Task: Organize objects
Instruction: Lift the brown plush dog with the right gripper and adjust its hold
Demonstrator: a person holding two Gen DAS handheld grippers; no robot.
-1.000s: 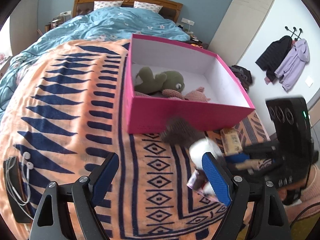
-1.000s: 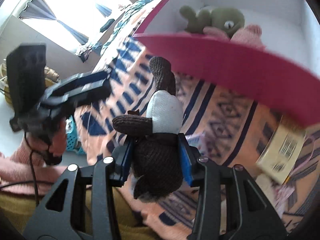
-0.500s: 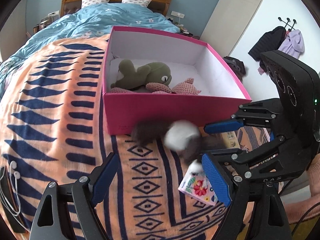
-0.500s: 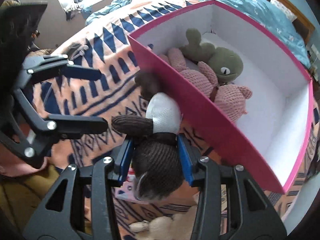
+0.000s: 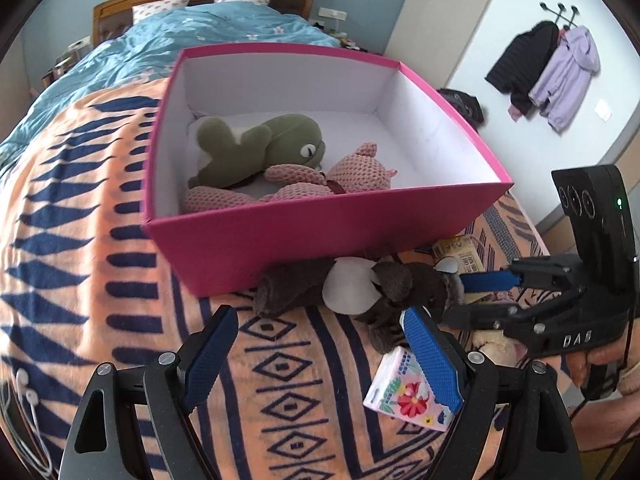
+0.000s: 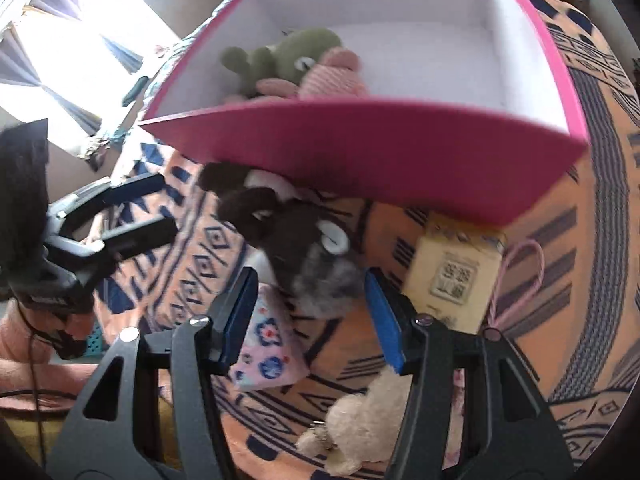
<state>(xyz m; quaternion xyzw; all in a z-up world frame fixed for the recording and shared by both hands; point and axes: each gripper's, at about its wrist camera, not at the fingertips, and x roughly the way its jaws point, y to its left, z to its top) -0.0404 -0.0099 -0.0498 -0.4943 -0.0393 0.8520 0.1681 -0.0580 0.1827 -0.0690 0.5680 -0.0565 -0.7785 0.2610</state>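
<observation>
A brown plush toy with a white belly (image 5: 360, 292) lies on the orange patterned blanket against the front wall of the pink box (image 5: 320, 232). My right gripper (image 6: 311, 280) has its jaws opening around the brown plush (image 6: 296, 240); the blue pads stand clear of it on both sides. In the left wrist view the right gripper (image 5: 454, 298) sits at the toy's right end. My left gripper (image 5: 318, 320) hangs open over the blanket just in front of the toy, holding nothing. Inside the box lie a green plush (image 5: 260, 144) and a pink knitted plush (image 5: 344, 172).
A flowered tissue pack (image 5: 404, 392) lies by my left gripper's right finger. A yellow carton (image 6: 452, 272) and a pink cord (image 6: 520, 272) sit right of the brown toy, a cream plush (image 6: 360, 412) nearer me. White earphones (image 5: 28, 392) lie at the blanket's left edge.
The right gripper carried the brown plush up to the box's front wall, then spread its jaws off it; the toy now rests on the blanket. The left gripper drifted nearer the box.
</observation>
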